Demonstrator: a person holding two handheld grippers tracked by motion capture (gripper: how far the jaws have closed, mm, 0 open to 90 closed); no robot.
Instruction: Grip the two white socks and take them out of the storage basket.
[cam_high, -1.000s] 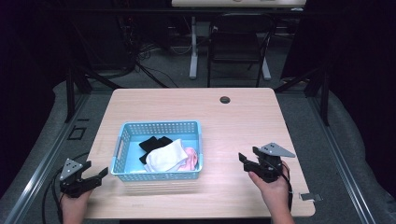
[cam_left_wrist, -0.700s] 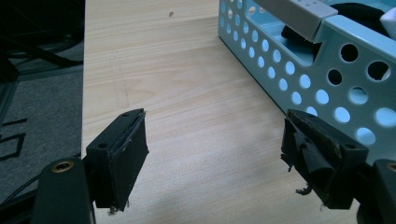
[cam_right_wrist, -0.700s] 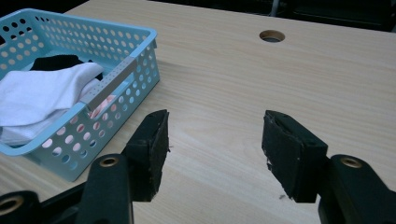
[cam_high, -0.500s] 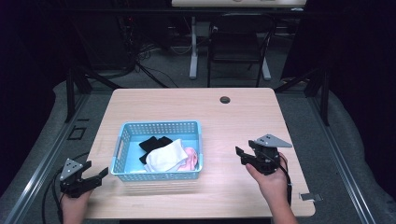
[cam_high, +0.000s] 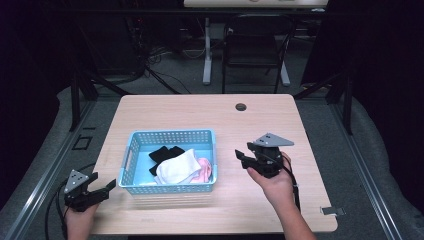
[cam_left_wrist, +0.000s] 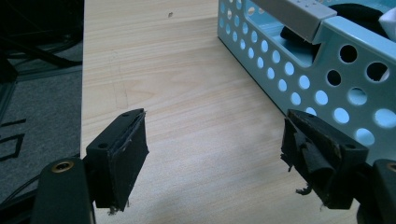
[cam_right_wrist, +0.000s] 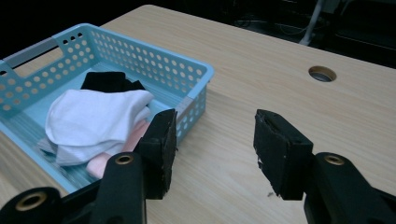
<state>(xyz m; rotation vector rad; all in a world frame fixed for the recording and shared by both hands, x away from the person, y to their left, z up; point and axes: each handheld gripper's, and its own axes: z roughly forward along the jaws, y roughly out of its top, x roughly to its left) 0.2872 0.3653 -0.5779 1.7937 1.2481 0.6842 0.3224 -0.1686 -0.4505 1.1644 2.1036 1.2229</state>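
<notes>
A light blue perforated basket sits on the left half of the wooden table. In it lie a white sock, a black sock and a pink sock. My right gripper hovers just right of the basket and points at it. Its jaws have just been closing but stand apart with nothing between them. In the right gripper view the gripper faces the basket's corner and the white sock. My left gripper rests open at the table's front left corner, beside the basket wall.
A round cable hole is in the table's far middle, also in the right gripper view as the cable hole. Behind the table stand a dark chair and desk legs. Bare wood lies right of and behind the basket.
My right gripper has moved left toward the basket and risen a little, and its jaws have narrowed. The left gripper and the basket stayed put.
</notes>
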